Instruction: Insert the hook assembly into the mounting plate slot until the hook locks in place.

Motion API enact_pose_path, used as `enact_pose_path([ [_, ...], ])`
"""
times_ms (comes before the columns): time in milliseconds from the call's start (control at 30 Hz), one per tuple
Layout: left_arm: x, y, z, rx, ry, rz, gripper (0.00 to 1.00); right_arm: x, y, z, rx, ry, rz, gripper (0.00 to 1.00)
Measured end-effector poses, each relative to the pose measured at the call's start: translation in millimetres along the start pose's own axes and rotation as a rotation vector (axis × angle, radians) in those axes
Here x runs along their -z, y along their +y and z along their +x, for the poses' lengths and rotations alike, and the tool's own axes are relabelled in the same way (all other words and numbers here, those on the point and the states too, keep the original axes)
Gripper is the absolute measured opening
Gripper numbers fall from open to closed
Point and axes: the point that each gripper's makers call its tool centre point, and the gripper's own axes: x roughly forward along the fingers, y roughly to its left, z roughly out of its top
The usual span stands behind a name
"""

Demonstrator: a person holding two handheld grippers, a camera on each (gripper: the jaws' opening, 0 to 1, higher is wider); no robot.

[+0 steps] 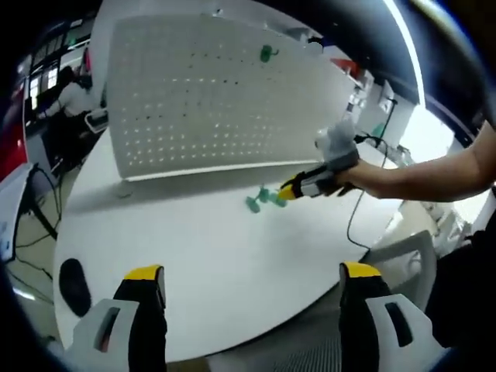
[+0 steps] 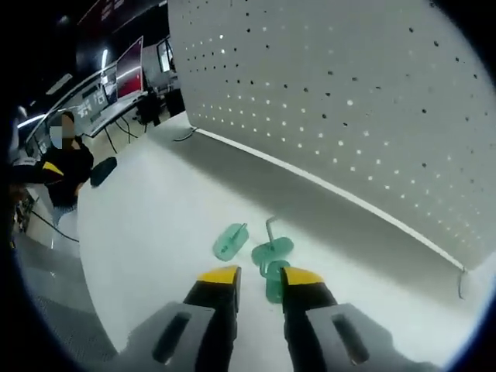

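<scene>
Your three green plastic hooks [image 2: 263, 256] lie on the white round desk [image 1: 194, 263], near the upright white perforated pegboard [image 1: 217, 93] behind them; one more green hook [image 1: 267, 53] hangs on it.

Left gripper [image 1: 252, 283] jaws spread wide; right gripper [image 2: 259, 277] jaws nearly closed, gripping nothing.

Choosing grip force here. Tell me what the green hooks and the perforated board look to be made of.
Green hooks: probably moulded plastic, going by the translucent teal discs with a soft sheen; one carries a thin grey bent pin that looks like metal wire. Perforated board: white, matte and rigid with even rows of holes; painted metal or plastic, I cannot tell which.
</scene>
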Motion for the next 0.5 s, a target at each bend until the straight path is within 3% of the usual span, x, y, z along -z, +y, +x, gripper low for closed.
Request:
enact_pose_path([
  [500, 1.1, 8.1, 2, -0.020, 0.012, -0.018, 0.92, 1.2, -7, 15, 0.017, 0.078, -0.040, 0.06],
])
